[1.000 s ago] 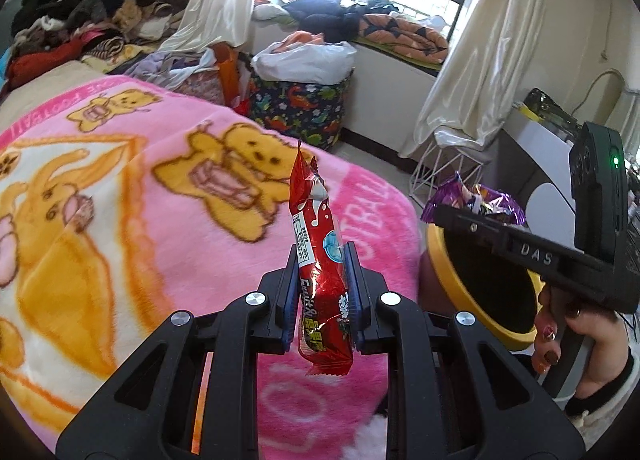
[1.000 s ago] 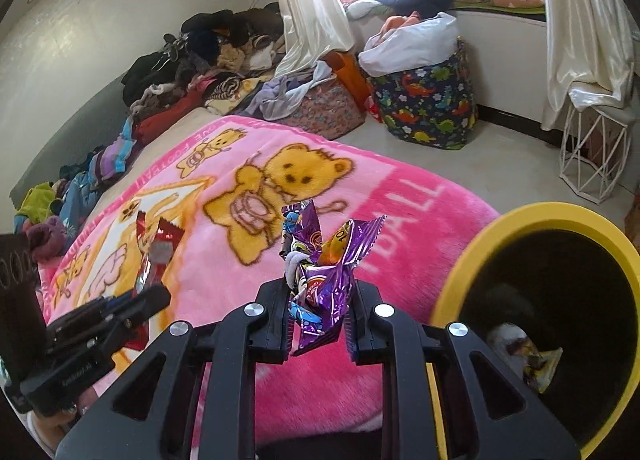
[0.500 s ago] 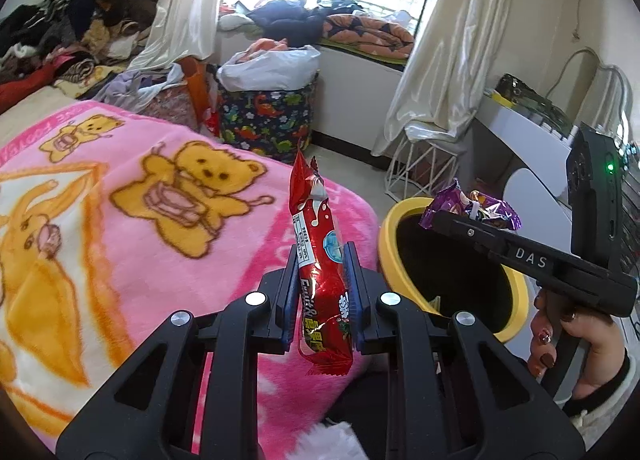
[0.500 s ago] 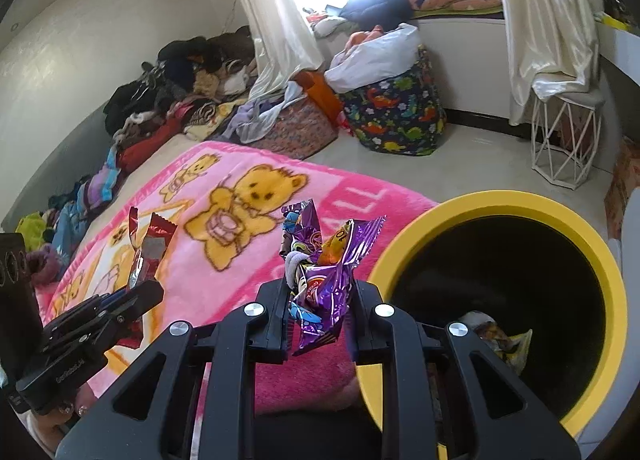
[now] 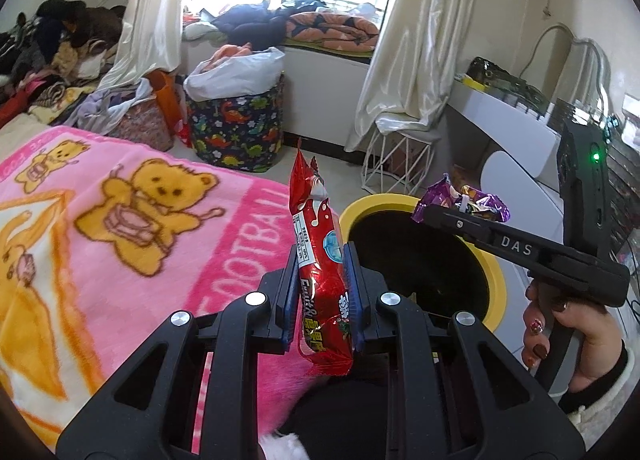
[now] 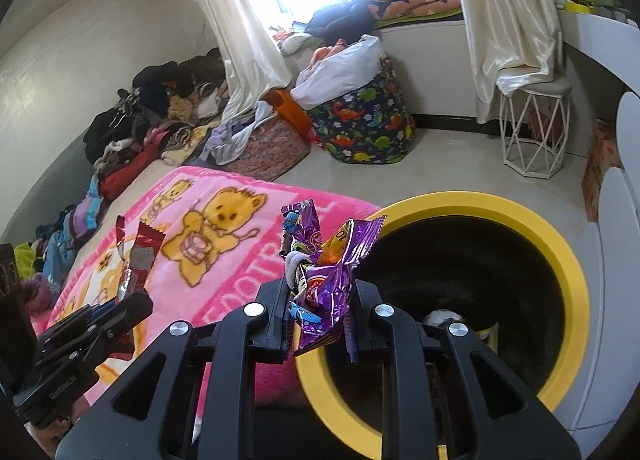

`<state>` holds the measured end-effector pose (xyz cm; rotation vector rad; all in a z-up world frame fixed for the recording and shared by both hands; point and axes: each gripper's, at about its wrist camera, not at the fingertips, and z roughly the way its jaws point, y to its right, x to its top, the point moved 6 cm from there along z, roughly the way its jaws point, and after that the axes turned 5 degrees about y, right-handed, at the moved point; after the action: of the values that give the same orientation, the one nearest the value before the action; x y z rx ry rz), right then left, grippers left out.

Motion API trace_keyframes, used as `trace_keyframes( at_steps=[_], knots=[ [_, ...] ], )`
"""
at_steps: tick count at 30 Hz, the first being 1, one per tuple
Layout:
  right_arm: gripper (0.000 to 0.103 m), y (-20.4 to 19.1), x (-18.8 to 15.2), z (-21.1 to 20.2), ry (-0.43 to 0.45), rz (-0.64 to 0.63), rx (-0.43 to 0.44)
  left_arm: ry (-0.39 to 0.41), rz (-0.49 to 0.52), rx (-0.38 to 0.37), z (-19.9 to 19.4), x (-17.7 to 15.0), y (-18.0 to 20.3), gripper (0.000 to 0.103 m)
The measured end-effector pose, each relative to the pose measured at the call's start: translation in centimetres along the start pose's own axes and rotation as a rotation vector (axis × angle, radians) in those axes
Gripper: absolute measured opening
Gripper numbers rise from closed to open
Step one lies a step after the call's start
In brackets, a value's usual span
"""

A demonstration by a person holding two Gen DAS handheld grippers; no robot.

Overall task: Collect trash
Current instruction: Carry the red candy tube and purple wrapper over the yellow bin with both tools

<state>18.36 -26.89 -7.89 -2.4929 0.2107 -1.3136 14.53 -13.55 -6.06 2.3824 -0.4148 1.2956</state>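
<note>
I take the yellow-rimmed bin point(image 6: 560, 260) as my landmark. My left gripper point(image 5: 322, 292) is clamped on a red snack wrapper point(image 5: 320, 260), which stands upright between the blue pads just short of the bin's near rim, above the edge of the pink bear blanket point(image 5: 120, 240). My right gripper point(image 6: 320, 312) is clamped on a crumpled purple wrapper point(image 6: 324, 260); from the left wrist view its tips and the wrapper hang over the bin's dark mouth. Some trash already lies at the bottom of the bin.

I judge the step in hand to be the drop. To do it well, I would release the purple wrapper first, since it seems already over the opening, and open wide enough that the crinkled foil does not cling to a pad. The red wrapper needs carrying further in past the rim before I let go; it is long and light, so releasing it at the edge risks it tipping back onto the blanket.
</note>
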Motion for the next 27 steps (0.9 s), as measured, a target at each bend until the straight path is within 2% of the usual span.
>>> trace_keyframes(
  at_steps=[14,27],
  knots=[
    [0.02,5.4,0.2,-1.6,0.041,0.059,-0.117,-0.03,0.083,-0.082,2.2,-0.4,4.8,0.015],
    [0.021,9.4,-0.6,-2.1,0.031,0.13,-0.183,-0.067,0.146,-0.132,5.8,0.0,8.2,0.015]
  ],
)
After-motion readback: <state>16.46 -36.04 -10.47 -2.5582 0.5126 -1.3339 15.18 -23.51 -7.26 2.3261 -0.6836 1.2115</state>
